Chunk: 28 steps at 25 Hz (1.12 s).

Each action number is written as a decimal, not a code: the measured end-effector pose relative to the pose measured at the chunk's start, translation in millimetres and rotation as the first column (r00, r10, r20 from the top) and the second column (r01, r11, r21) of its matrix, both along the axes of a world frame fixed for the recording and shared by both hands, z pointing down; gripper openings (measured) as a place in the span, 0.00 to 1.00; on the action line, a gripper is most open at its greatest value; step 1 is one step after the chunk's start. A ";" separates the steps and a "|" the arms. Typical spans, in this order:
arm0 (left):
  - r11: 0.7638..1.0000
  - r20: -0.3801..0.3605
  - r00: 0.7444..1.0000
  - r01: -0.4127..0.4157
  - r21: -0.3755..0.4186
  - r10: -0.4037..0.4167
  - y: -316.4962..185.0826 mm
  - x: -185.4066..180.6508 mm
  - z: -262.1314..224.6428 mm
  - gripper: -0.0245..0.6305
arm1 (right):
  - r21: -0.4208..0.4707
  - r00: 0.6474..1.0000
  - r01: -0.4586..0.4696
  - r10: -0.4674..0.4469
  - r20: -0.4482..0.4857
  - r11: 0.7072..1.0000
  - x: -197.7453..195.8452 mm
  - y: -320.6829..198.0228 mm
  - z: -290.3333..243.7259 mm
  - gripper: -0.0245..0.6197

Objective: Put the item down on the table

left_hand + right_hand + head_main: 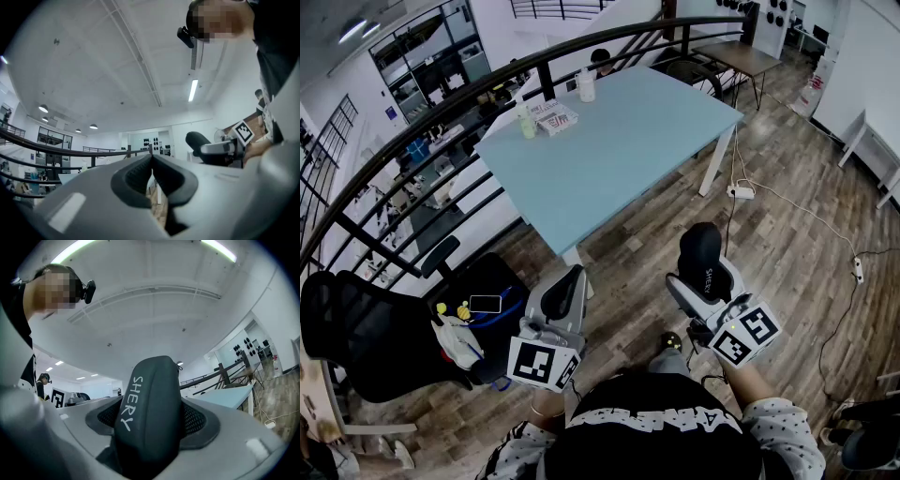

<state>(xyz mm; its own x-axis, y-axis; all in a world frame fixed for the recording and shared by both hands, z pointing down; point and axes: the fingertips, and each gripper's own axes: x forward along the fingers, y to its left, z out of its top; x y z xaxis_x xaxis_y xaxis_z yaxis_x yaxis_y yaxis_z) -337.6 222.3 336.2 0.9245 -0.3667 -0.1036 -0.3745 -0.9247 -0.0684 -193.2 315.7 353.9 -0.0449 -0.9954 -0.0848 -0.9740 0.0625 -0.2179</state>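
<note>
The right gripper (706, 275) clamps a dark case (150, 418) lettered "SHERY" in white, jaws spread wide, near the blue table (619, 150). The left gripper (569, 287) is closed and empty.

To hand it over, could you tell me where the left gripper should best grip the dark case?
Probably its free rounded end: the dark case juts forward past the right gripper, which clamps its rear part. The left gripper, shut and empty, would open and come from the left.
</note>
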 end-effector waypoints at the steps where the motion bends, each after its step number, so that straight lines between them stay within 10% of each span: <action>1: 1.000 -0.001 1.000 -0.002 -0.003 0.002 -2.3 1.4 0.7 0.04 | -0.002 1.000 0.000 0.000 0.001 1.000 0.3 -1.4 0.1 0.61; 28: 0.995 -0.022 0.996 -0.085 -0.057 0.084 -4.2 24.6 12.4 0.04 | -0.044 0.995 -0.080 0.083 0.058 0.996 28.4 14.8 2.5 0.61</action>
